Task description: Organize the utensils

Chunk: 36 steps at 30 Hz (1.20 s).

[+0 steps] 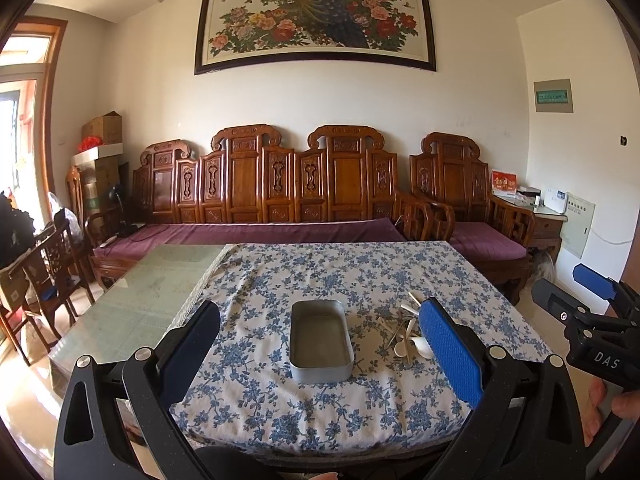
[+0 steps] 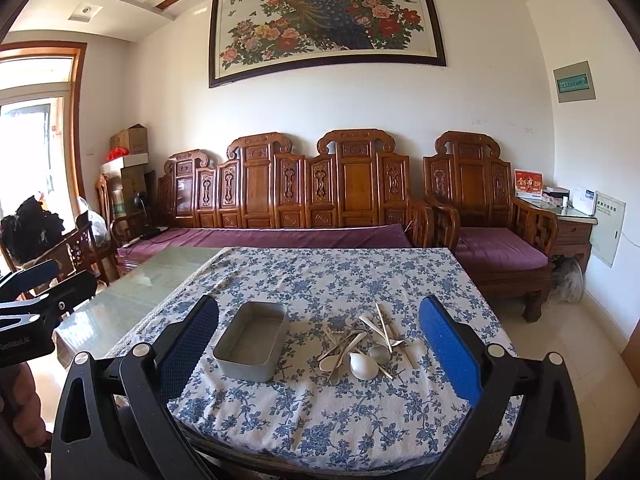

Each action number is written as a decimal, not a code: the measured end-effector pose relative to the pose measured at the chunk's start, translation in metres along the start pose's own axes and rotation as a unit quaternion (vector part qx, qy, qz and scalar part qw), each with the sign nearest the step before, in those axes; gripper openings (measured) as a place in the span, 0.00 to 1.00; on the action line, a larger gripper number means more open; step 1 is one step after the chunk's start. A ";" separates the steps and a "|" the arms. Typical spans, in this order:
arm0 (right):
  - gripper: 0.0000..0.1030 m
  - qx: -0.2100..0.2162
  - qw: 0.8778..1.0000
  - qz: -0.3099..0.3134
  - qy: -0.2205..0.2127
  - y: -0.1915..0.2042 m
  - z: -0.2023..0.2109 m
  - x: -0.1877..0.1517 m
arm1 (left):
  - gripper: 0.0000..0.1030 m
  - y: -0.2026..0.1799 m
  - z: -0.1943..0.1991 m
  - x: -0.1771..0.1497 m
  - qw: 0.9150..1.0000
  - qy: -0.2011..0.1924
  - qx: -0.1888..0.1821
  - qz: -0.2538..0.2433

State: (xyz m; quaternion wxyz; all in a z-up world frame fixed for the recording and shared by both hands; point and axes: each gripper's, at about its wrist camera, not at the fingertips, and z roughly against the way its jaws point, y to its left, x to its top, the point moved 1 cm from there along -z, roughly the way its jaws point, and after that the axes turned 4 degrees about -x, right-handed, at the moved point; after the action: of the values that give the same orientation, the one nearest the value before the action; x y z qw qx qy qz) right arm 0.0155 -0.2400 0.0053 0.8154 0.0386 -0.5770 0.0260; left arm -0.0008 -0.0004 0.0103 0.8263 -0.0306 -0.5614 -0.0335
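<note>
My left gripper (image 1: 320,354) is released, jaws spread wide, nothing between them, held above the near edge of the bench (image 1: 172,280). My right gripper (image 2: 320,354) is the same: jaws wide apart, empty, level with the left one.

Left to right from the right gripper view: the left gripper's black body sits at the far left edge, well apart from the work. Next is bare glass bench top, then the blue floral cloth (image 2: 360,272) that covers the rest.

Metal tray (image 2: 252,340): ahead of my right gripper, just inside its left finger (image 2: 192,340). Rectangular, nothing in it, long axis running away from me and tilted slightly right. In the left view it sits dead centre between the fingers, long axis straight ahead.

Utensil pile (image 2: 360,344): just right of the tray, not touching it, ahead between my right gripper's fingers and nearer its right one. White spoons (image 2: 362,366) lie at the near side, bowls toward me, handles pointing away. Metal spoons and forks cross over each other; can't separate every piece. Chopsticks (image 2: 384,326) lie on the right of the pile, long axis roughly away from me, leaning left at the far end.

In the left view my right finger (image 1: 448,352) hides part of the pile.
</note>
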 end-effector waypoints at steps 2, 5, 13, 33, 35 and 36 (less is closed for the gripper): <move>0.98 0.001 1.000 -0.001 -0.001 -0.001 0.000 -0.001 | 0.94 0.000 0.000 0.000 1.000 -0.001 0.000 0.000; 0.98 0.001 1.000 0.000 -0.001 -0.001 0.000 -0.001 | 0.94 0.000 0.001 -0.001 1.000 0.002 -0.003 0.002; 0.98 0.002 1.000 0.000 -0.002 -0.001 0.001 0.000 | 0.94 -0.002 -0.001 -0.001 1.000 0.004 -0.002 0.000; 0.98 0.002 1.000 -0.001 -0.004 0.000 0.003 0.001 | 0.94 -0.001 -0.001 -0.003 1.000 0.003 -0.004 0.001; 0.98 0.003 1.000 0.000 -0.005 0.001 0.003 0.001 | 0.94 -0.001 -0.001 -0.003 1.000 0.003 -0.005 0.001; 0.98 0.003 1.000 0.000 -0.005 0.001 0.004 0.001 | 0.94 -0.001 -0.001 -0.003 1.000 0.003 -0.005 0.000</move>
State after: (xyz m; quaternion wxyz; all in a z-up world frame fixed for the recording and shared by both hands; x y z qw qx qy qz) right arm 0.0124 -0.2397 0.0074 0.8126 0.0418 -0.5807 0.0275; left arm -0.0014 -0.0017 0.0075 0.8277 -0.0352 -0.5589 -0.0363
